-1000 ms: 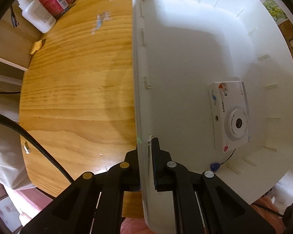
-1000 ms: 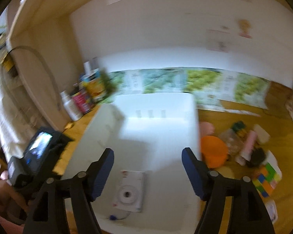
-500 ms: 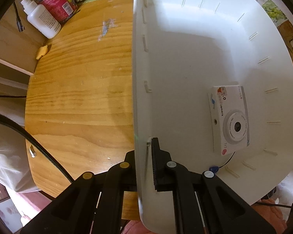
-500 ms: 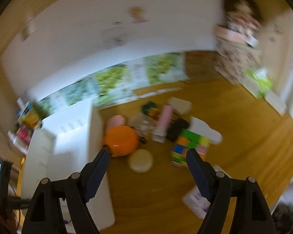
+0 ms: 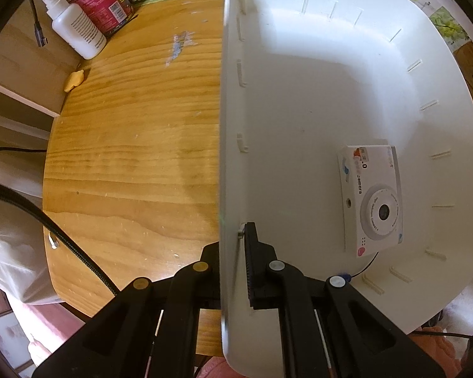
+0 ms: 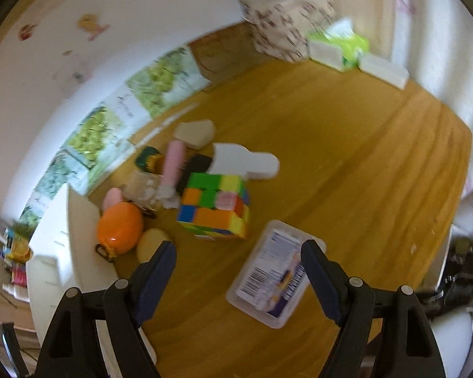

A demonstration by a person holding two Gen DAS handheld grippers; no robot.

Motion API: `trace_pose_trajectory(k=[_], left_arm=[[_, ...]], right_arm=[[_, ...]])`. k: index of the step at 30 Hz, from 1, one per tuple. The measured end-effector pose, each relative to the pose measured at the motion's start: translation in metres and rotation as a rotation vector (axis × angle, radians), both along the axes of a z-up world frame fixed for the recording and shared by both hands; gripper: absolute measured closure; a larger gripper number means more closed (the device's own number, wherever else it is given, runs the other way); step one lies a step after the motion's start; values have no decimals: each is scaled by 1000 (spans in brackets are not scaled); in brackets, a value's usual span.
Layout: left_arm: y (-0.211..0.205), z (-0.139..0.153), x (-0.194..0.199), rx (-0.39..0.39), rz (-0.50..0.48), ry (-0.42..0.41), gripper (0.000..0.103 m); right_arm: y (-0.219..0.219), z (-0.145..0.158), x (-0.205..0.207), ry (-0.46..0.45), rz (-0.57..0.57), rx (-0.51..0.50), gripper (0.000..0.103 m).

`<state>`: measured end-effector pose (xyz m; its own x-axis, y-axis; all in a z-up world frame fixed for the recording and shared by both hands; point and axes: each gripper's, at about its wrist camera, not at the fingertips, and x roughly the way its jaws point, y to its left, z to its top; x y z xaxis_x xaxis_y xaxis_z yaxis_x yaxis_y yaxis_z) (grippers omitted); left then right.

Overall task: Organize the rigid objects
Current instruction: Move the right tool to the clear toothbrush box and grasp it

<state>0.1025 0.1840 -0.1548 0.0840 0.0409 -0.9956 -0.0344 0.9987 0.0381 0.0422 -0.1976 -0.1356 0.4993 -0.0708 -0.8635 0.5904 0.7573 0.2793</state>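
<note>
My left gripper (image 5: 233, 252) is shut on the left wall of a white plastic bin (image 5: 233, 145). A white toy camera (image 5: 372, 198) lies flat on the bin's floor at the right. In the right wrist view my right gripper (image 6: 238, 261) hangs open over the wooden table, nothing between its fingers. Just beyond and partly between its fingers lies a clear flat case with a barcode label (image 6: 274, 271). Farther off stands a multicoloured puzzle cube (image 6: 214, 208), an orange round toy (image 6: 119, 230), a tan disc (image 6: 151, 242), a pink tube (image 6: 173, 163) and a white block (image 6: 242, 160).
The bin (image 6: 50, 252) shows at the left edge of the right wrist view. A white bottle (image 5: 75, 31) and a red can (image 5: 104, 3) stand at the table's far left corner. A patterned bag (image 6: 287, 19) and a tissue pack (image 6: 337, 47) sit at the back right.
The right gripper has swung from over the bin to the right, over the pile of objects, rolling and sinking a little. The left gripper keeps its hold on the bin wall.
</note>
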Motion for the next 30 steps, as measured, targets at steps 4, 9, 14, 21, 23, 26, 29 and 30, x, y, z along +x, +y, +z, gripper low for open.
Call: trace_pose_trajectory(k=[4, 9, 14, 21, 23, 26, 29, 30], left_arm=[[2, 3, 0, 0, 22, 5, 94], [8, 1, -2, 5, 48, 11, 92], [11, 2, -2, 9, 74, 17, 91], [10, -2, 2, 16, 100, 24, 90], [9, -3, 3, 20, 106, 25, 90], [11, -4, 4, 23, 112, 28, 90], [12, -7, 7, 23, 118, 31, 89], [12, -8, 8, 23, 118, 32, 89]], right_arm=[[-11, -15, -1, 65, -37, 47, 21], [-21, -30, 2, 139, -59, 93, 21], [-29, -47, 7, 232, -64, 138, 21], [-32, -63, 16, 305, -37, 183, 21], [-33, -64, 17, 315, -33, 185, 21], [-34, -69, 21, 342, -21, 192, 24], [-35, -76, 26, 356, -14, 224, 32], [-35, -76, 27, 362, -11, 222, 34]])
